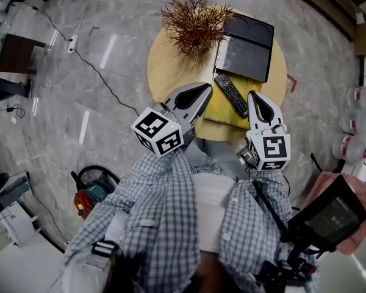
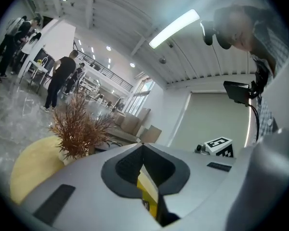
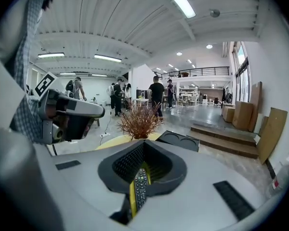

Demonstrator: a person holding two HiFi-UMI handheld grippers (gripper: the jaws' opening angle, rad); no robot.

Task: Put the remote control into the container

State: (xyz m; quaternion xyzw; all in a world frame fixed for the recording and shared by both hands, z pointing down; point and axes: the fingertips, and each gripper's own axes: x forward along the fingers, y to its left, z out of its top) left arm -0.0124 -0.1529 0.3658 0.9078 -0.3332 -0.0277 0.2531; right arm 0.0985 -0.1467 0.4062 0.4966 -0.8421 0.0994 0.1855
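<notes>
In the head view the remote control (image 1: pixel 232 95) lies on a yellow sheet (image 1: pixel 215 112) on the round table (image 1: pixel 161 66), between the left claw (image 1: pixel 201 93) and the right claw (image 1: pixel 255 101). The black container (image 1: pixel 247 44) stands just behind it, beside a dried plant (image 1: pixel 192 23). In the left gripper view the left claw (image 2: pixel 143 147) is closed on nothing. In the right gripper view the right claw (image 3: pixel 143 143) is closed and empty too, and the remote control (image 3: pixel 140 189) shows below, through the gap.
</notes>
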